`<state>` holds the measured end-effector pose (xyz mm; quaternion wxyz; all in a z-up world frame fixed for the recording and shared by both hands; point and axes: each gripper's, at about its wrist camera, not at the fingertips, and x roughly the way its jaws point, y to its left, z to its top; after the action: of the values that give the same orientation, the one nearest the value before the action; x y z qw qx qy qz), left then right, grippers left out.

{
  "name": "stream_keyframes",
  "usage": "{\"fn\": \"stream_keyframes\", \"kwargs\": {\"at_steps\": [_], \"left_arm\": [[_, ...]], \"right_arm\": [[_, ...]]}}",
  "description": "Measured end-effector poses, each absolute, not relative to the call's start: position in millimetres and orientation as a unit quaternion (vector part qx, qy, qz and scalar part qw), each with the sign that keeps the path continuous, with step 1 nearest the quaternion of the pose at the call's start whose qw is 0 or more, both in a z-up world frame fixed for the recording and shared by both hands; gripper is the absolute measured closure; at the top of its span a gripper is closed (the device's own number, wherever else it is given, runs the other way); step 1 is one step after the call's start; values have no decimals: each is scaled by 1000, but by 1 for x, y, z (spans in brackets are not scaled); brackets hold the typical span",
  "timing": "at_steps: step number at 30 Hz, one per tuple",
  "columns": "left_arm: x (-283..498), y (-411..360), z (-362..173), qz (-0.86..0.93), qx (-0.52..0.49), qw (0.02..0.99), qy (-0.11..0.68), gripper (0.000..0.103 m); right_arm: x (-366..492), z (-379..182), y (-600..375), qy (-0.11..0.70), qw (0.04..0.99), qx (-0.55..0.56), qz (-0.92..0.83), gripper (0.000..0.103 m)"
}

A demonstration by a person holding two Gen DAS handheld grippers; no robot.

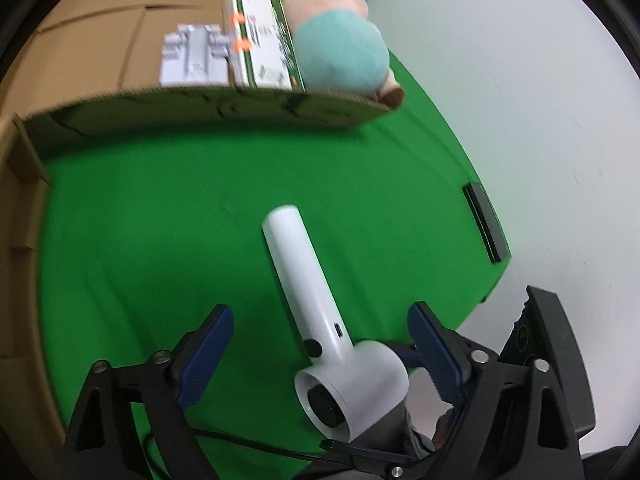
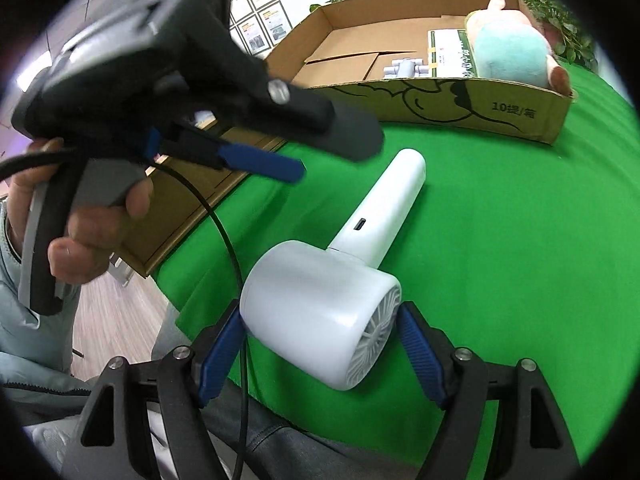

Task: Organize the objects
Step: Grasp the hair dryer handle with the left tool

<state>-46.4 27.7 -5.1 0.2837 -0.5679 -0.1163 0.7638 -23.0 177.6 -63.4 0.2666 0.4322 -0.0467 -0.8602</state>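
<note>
On my feed, the hair dryer (image 2: 332,312) shows smooth white plastic with a soft satin sheen, its rear grille moulded in fine ribs. Matt green cloth (image 2: 500,240) drapes the desk, lightly creased. My right claw (image 2: 320,354) wears ribbed blue rubbery pads (image 2: 420,356) on matt black plastic arms with bright metal screws. The box (image 2: 460,108) is raw brown corrugated cardboard, the toy pig (image 2: 516,54) fuzzy plush, the carton (image 1: 262,40) glossy printed paperboard.

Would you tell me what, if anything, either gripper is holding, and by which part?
The right gripper clasps the white hair dryer by its round head; the left gripper is open, holding nothing.
</note>
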Motion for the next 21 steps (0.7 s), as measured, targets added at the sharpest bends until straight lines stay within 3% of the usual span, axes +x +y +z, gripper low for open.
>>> {"fn": "stream_keyframes", "kwargs": {"at_steps": [5,8,10,11,21], "left_arm": [[-42,36,-22,737,-583,309,-147,35],[-42,40,-32,727,-592,312,-158,50],[-42,41,-37,723,-595,311,-163,69],[-43,41,-39,723,-596,308,-163,72],[-35,27,-43,738,-579,297,-175,73]], "right_arm": [[-21,-63,180,-46,268,424,-864,27],[-16,-65,180,-40,269,420,-866,27],[-15,-63,183,-29,268,418,-868,27],[-15,-63,182,-20,266,417,-869,27],[-19,-64,172,-3,271,407,-873,27]]}}
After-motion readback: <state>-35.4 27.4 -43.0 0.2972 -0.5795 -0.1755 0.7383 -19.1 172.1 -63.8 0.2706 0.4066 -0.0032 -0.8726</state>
